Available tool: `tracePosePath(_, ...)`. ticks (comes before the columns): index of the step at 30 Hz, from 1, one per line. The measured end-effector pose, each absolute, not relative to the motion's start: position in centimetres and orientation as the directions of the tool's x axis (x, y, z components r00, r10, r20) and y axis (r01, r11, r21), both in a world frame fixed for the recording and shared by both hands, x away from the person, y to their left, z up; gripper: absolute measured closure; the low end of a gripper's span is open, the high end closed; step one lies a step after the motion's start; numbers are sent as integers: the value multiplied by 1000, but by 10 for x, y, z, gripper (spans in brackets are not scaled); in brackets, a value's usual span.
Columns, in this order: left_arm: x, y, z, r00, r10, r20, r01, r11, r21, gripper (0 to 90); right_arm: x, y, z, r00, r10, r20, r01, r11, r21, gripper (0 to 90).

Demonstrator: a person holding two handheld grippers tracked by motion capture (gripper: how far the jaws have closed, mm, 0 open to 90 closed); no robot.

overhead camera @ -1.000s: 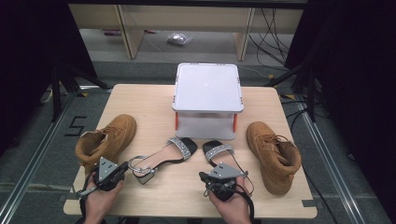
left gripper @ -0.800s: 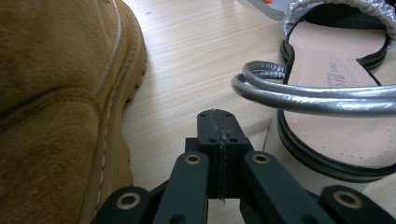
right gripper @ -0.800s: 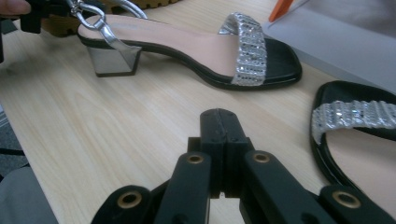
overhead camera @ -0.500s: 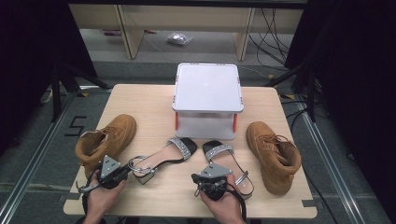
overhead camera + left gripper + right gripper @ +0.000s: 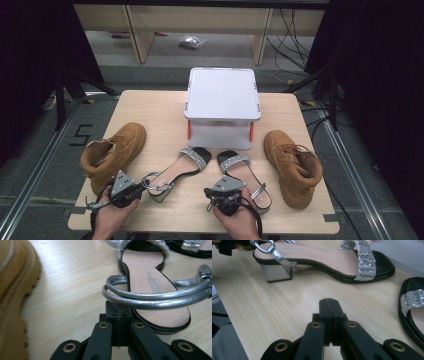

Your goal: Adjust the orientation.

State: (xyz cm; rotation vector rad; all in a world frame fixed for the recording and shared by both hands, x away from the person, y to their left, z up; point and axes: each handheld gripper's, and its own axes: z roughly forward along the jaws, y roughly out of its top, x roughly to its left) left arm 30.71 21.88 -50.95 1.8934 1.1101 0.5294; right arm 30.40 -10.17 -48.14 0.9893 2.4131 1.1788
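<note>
Both claws together, empty. Left claw (image 5: 131,191) sits just behind the heel strap of the left sandal (image 5: 179,169); right claw (image 5: 225,192) hovers beside the right sandal (image 5: 245,176). Sandals, boots and box (image 5: 222,107) on the surface (image 5: 160,107). Nothing gripped yet; the handling is all left to do.

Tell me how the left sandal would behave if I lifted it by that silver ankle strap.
The left sandal would probably hang toe-down, since the silver ankle strap loops over the heel end. The strap looks thin and pliable, so expect swinging rather than stiff control. Its smooth, shiny finish may slip between the shut left gripper pads. The block heel likely adds some weight.
</note>
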Motion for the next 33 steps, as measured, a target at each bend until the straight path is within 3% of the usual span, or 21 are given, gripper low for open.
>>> tracePosePath(18, 286, 177, -504, 659, 746, -95, 470, -311, 826, 898, 302, -101, -488, -713, 698, 66, 492, 430, 757, 900)
tracePosePath(33, 280, 172, -501, 670, 726, -158, 487, -269, 831, 860, 301, -109, -481, -700, 712, 52, 483, 418, 769, 859)
